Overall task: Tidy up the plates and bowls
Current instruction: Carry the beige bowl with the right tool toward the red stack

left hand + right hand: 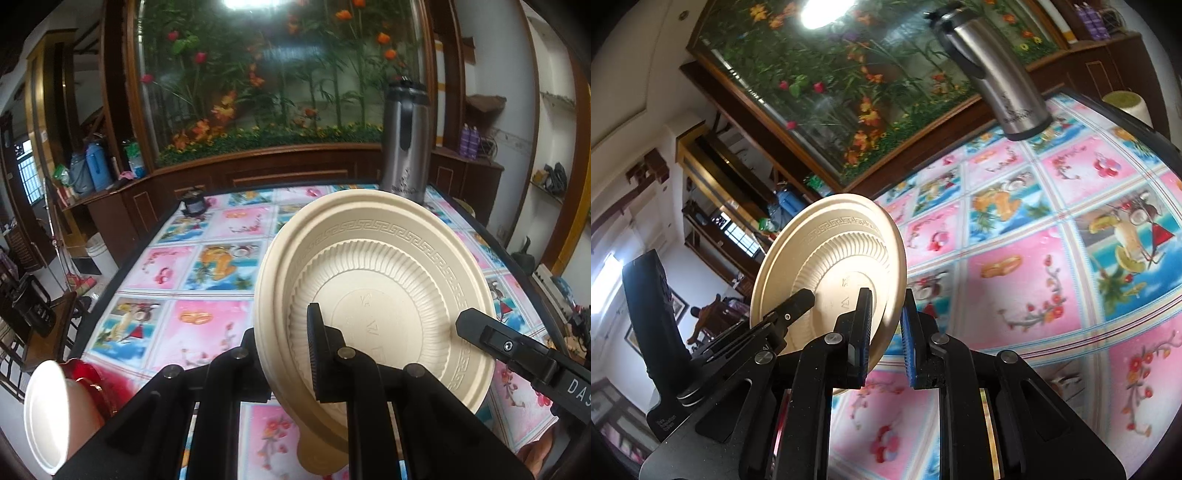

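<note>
The left gripper (291,354) clamps the rim of a beige plate (373,291), held on edge above the tablecloth (184,273). The right gripper (886,332) straddles the same plate (831,266) at its rim, fingers slightly apart, seemingly not pinching. A steel flask (404,140) stands beyond the plate.

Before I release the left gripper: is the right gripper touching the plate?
Touching. The left wrist view shows the right gripper's black fingertip lying against the plate's ribbed face.
</note>
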`<state>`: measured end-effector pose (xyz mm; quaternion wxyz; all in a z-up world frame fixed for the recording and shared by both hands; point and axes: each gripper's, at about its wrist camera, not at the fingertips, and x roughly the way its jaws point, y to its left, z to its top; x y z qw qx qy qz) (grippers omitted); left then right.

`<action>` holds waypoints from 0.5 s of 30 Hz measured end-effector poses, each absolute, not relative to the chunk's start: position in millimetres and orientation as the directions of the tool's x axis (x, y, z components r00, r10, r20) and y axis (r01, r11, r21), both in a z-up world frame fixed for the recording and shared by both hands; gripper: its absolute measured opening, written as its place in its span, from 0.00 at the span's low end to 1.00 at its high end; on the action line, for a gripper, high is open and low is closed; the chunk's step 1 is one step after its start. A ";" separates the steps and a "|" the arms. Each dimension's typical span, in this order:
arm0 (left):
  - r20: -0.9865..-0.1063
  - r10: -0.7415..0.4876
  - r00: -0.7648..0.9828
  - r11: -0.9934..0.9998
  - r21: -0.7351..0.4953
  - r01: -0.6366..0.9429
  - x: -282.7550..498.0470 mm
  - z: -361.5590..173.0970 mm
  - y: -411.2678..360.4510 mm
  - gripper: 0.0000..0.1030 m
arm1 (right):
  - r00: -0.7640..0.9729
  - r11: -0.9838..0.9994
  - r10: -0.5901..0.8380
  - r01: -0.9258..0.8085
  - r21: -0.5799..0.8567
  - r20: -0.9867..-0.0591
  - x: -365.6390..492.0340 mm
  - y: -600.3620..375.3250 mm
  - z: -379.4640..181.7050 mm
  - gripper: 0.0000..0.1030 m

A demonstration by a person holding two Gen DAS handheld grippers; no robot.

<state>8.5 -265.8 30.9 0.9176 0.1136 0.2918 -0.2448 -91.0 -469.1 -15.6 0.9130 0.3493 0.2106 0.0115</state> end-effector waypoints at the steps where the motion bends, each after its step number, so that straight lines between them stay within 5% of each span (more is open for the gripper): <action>1: -0.581 -0.382 0.719 0.859 0.065 0.508 7.0 34.2 -258.9 0.13 | 0.911 0.761 0.172 0.119 0.638 -0.374 -91.1 -465.1 -12.9 0.14; 15: -0.515 -0.358 0.779 0.906 0.010 0.423 -0.7 53.9 -182.0 0.13 | 0.905 0.820 0.229 0.019 0.572 -0.359 -86.5 -390.0 22.3 0.14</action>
